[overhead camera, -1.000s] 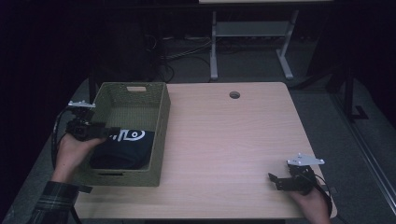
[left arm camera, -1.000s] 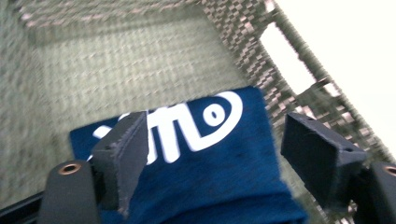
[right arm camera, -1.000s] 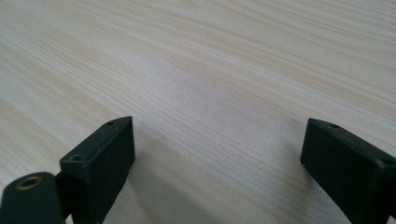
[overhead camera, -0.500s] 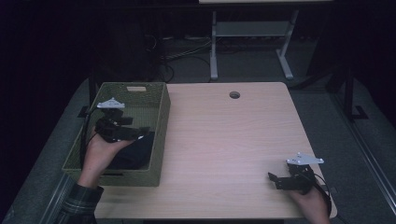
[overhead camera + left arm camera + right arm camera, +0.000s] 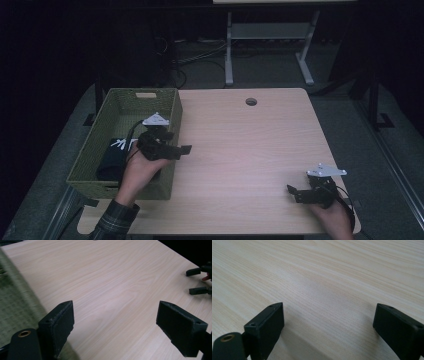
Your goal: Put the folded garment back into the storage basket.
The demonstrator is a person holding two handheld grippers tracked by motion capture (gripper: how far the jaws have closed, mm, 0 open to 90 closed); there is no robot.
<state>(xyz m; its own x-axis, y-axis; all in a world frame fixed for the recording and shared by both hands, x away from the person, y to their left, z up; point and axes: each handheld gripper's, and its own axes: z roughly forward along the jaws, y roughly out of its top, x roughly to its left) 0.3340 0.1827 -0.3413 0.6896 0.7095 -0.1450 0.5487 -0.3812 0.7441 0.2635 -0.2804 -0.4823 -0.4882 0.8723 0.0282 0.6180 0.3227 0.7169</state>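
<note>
My left gripper (image 5: 186, 150) reaches rightward over the right wall of a green woven basket (image 5: 125, 107). Its jaws have just been opening and stand open with nothing between them. In the left gripper view, the left gripper (image 5: 117, 315) frames bare tabletop, with the blurred basket wall (image 5: 15, 297) at the left. A dark folded garment (image 5: 111, 160) with white print lies inside the basket, behind my left hand. My right gripper (image 5: 294, 194) rests near the table's front right corner, open and empty. The right gripper (image 5: 327, 315) has only wood grain between its jaws. The right gripper (image 5: 196, 281) also appears far off in the left gripper view.
The light wooden table (image 5: 250, 150) has a round cable hole (image 5: 251, 101) near its far edge. Behind it stand a white desk frame (image 5: 265, 45) and cables on the dark floor. The basket sits along the table's left edge.
My left hand has swept rightward from the basket's left side, across the garment, to its right wall. The right gripper has stayed in place.
</note>
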